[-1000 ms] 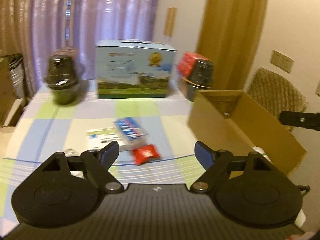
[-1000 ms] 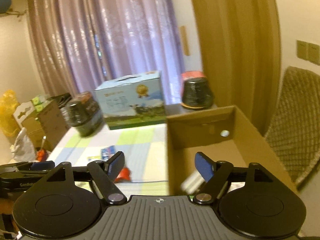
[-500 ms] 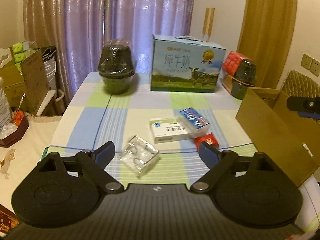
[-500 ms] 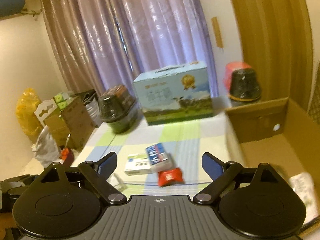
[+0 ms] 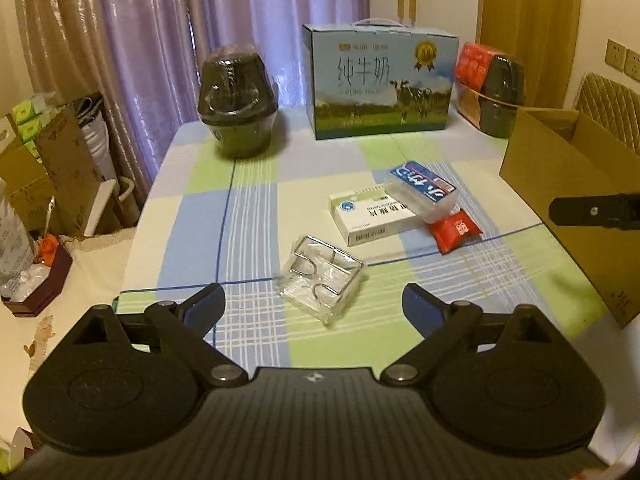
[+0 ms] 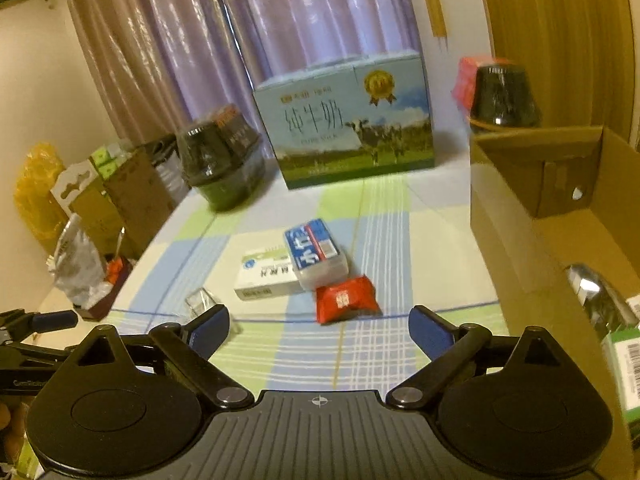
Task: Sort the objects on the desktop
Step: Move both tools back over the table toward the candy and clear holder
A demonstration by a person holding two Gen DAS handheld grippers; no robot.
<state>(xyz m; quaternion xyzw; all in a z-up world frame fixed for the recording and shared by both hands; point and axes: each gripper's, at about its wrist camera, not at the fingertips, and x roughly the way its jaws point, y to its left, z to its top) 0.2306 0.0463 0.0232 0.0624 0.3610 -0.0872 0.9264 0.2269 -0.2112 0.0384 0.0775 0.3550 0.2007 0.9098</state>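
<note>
A clear glass dish (image 5: 321,278) lies on the checked tablecloth just ahead of my left gripper (image 5: 313,307), which is open and empty. Behind it sit a white medicine box (image 5: 374,216), a blue-and-white pack (image 5: 422,190) leaning on it, and a red packet (image 5: 456,230). My right gripper (image 6: 319,330) is open and empty, hovering before the red packet (image 6: 346,298), the blue-and-white pack (image 6: 314,252) and the white medicine box (image 6: 266,278). The glass dish (image 6: 202,300) peeks out beside its left finger. The cardboard box (image 6: 560,216) at right holds several items.
At the table's back stand a milk carton (image 5: 382,80), a wrapped dark pot (image 5: 238,100) at left and another (image 5: 500,92) at right. The cardboard box (image 5: 560,184) takes up the right edge. Cartons and bags (image 5: 44,168) crowd the floor at left.
Both grippers swung left, away from the cardboard box and toward the table's middle. The item seen at the right gripper a second ago is gone from its fingers; both are empty now.
</note>
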